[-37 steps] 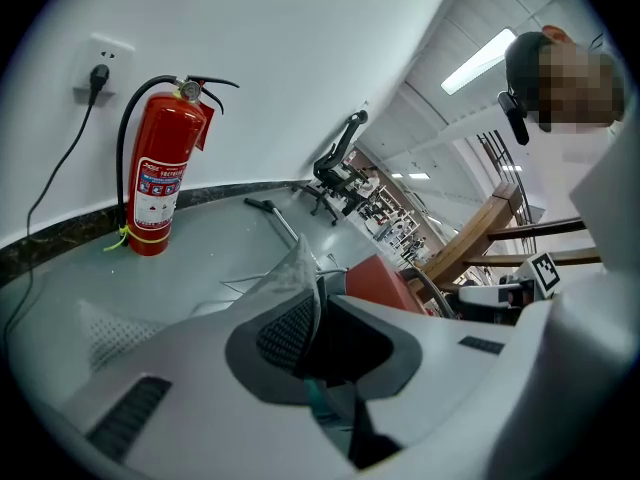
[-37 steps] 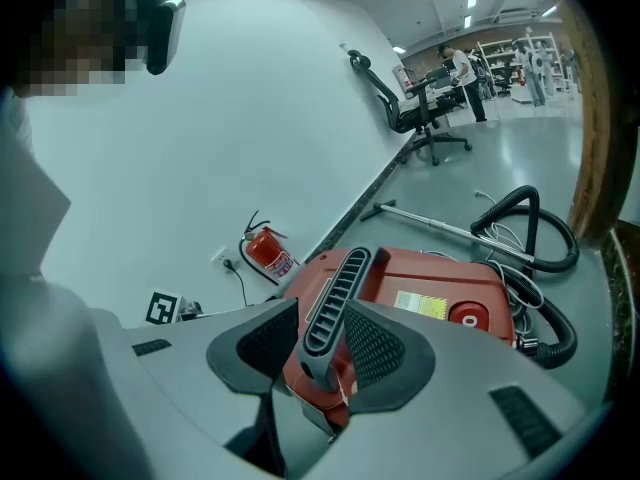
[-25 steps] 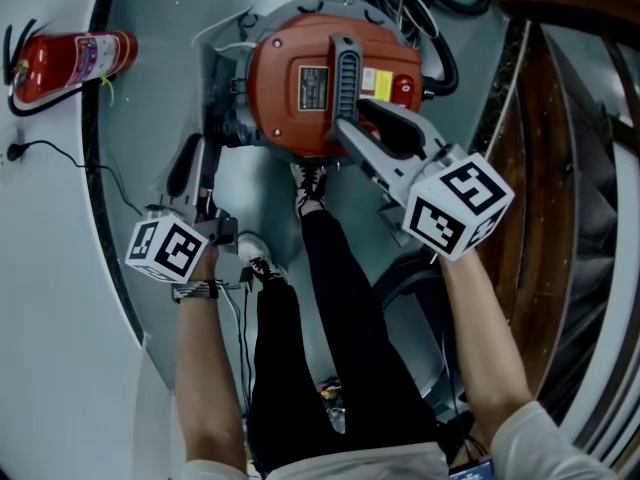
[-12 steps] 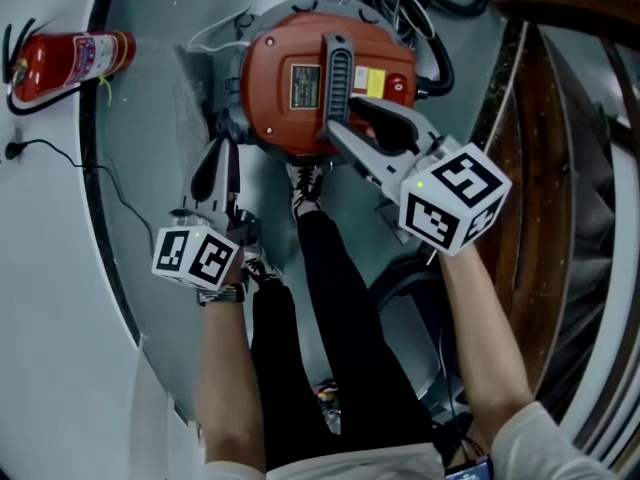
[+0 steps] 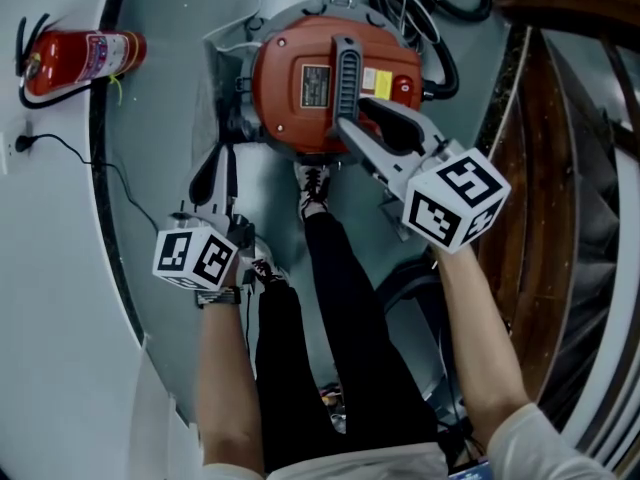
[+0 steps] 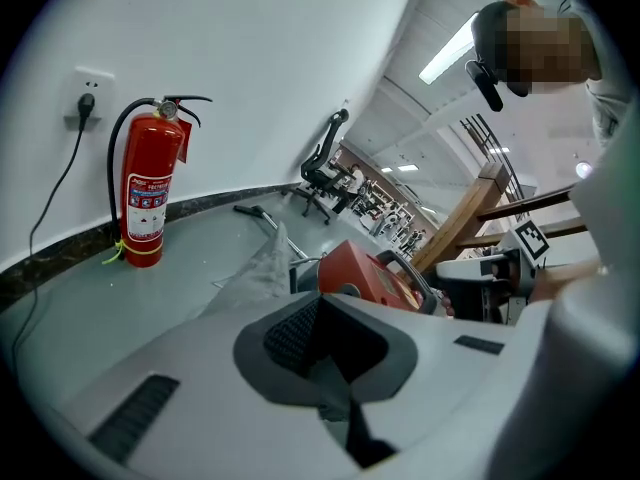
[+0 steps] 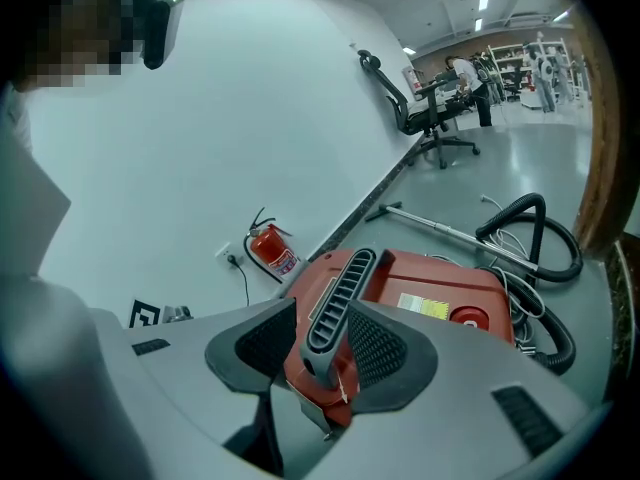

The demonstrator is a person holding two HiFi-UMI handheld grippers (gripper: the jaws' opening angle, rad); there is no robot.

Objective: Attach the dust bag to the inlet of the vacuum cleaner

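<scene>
The red vacuum cleaner [image 5: 300, 78] lies on the grey floor, and in the right gripper view [image 7: 440, 288] it is seen from its handle end. My right gripper [image 5: 365, 128] is shut on its grey ribbed handle [image 7: 335, 303], one pad on each side. A pale, crumpled dust bag [image 5: 222, 63] lies against the vacuum's left side and shows in the left gripper view [image 6: 255, 268]. My left gripper [image 5: 215, 173] hangs just short of that side, pointing at the bag. Its jaws are shut with nothing between them [image 6: 325, 353].
A red fire extinguisher [image 5: 85, 53] stands by the wall under a socket [image 6: 88, 98]. Black hose coils [image 5: 440, 28] and a metal wand [image 7: 440, 230] lie behind the vacuum. Wooden stairs [image 5: 560, 168] run along the right. The person's legs [image 5: 340, 308] are between the grippers.
My left gripper has moved right and closer to the vacuum's left side. The right gripper has stayed on the handle.
</scene>
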